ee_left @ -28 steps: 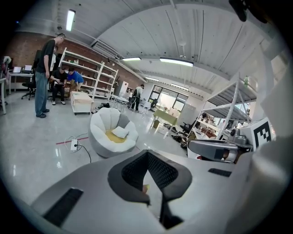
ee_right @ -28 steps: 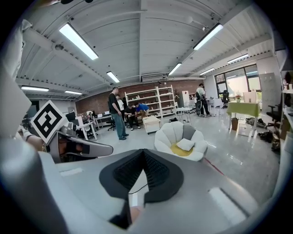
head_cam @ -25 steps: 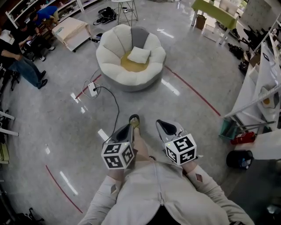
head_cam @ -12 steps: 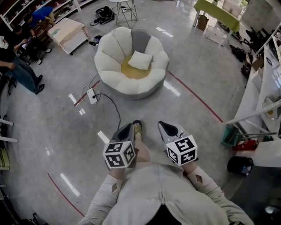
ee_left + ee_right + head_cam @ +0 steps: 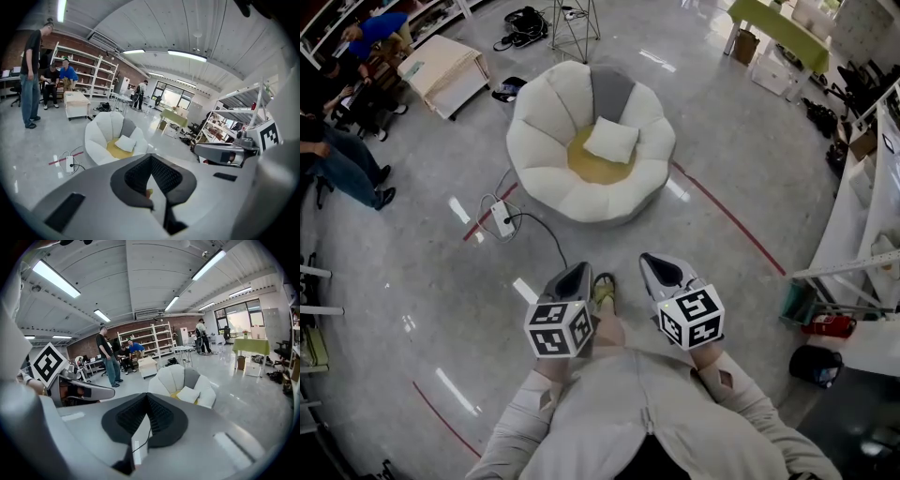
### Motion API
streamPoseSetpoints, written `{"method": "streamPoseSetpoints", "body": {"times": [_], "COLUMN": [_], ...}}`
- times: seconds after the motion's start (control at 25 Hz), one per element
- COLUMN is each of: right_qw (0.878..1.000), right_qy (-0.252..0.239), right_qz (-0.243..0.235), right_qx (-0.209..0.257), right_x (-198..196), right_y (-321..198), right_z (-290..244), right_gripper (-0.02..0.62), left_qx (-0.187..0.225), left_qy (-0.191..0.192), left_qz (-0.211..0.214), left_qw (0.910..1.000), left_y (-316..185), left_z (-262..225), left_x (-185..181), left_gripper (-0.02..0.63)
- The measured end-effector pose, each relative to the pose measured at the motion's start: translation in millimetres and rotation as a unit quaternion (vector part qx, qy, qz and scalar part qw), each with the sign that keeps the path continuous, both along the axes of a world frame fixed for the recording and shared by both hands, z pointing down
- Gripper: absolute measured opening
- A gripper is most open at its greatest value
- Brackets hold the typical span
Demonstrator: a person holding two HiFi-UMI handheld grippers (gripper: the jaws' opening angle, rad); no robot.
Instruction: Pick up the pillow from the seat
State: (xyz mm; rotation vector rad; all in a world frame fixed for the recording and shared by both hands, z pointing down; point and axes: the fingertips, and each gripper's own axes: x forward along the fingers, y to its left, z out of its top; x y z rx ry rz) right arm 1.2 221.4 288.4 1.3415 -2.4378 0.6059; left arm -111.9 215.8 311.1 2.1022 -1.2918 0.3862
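A white square pillow [image 5: 612, 141] lies on the yellow cushion of a round, white petal-shaped seat [image 5: 546, 155] across the floor ahead of me. In the left gripper view the pillow [image 5: 125, 143] sits in the seat [image 5: 101, 133], and in the right gripper view the pillow [image 5: 188, 393] lies in the seat [image 5: 171, 377]. My left gripper [image 5: 573, 276] and right gripper [image 5: 660, 269] are held side by side near my body, well short of the seat. Both are shut with nothing between their pads [image 5: 151, 161] [image 5: 146, 404].
A white power strip [image 5: 502, 218] with a black cable lies on the floor left of the seat. A red line [image 5: 727, 217] curves past it. People [image 5: 342, 169] and a wooden crate [image 5: 445, 67] are at far left. Shelving, a red extinguisher [image 5: 827, 325] and a black bin [image 5: 816, 364] stand right.
The seat and pillow have come nearer and lower in the head view as I step towards them. Both grippers keep their pose and stay shut.
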Motion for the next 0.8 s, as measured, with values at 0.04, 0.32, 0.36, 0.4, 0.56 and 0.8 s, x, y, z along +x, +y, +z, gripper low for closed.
{"method": "streamPoseSetpoints", "body": {"times": [0.04,0.32,0.36,0.4,0.56,0.8], "right_qw": [1.0,1.0,1.0,1.0,1.0,0.999], "right_qy": [0.0,0.006,0.007,0.007,0.007,0.016], "right_qz": [0.002,0.011,0.013,0.015,0.02,0.018], "right_qx": [-0.001,-0.012,-0.014,-0.016,-0.021,-0.024], "right_x": [-1.5,-11.2,-11.7,-12.3,-14.5,-22.0], "right_y": [-11.6,-80.2,-88.5,-96.7,-130.2,-180.5], "right_z": [-0.5,1.5,2.1,2.8,5.6,7.5], "right_gripper": [0.0,0.0,0.0,0.0,0.0,0.0], "left_qx": [-0.002,-0.011,-0.012,-0.012,-0.017,-0.026], "left_qy": [-0.001,0.002,0.001,0.001,0.001,0.0], "left_qz": [0.001,0.015,0.017,0.019,0.025,0.036], "left_qw": [1.0,0.9998,0.9998,0.9997,0.9995,0.999], "left_y": [-11.3,-85.2,-94.4,-103.2,-138.0,-185.6], "left_z": [0.5,4.4,5.1,5.7,8.5,14.6], "left_x": [-1.7,-11.1,-11.6,-12.1,-13.7,-18.6], "left_gripper": [0.005,0.005,0.005,0.005,0.005,0.005]}}
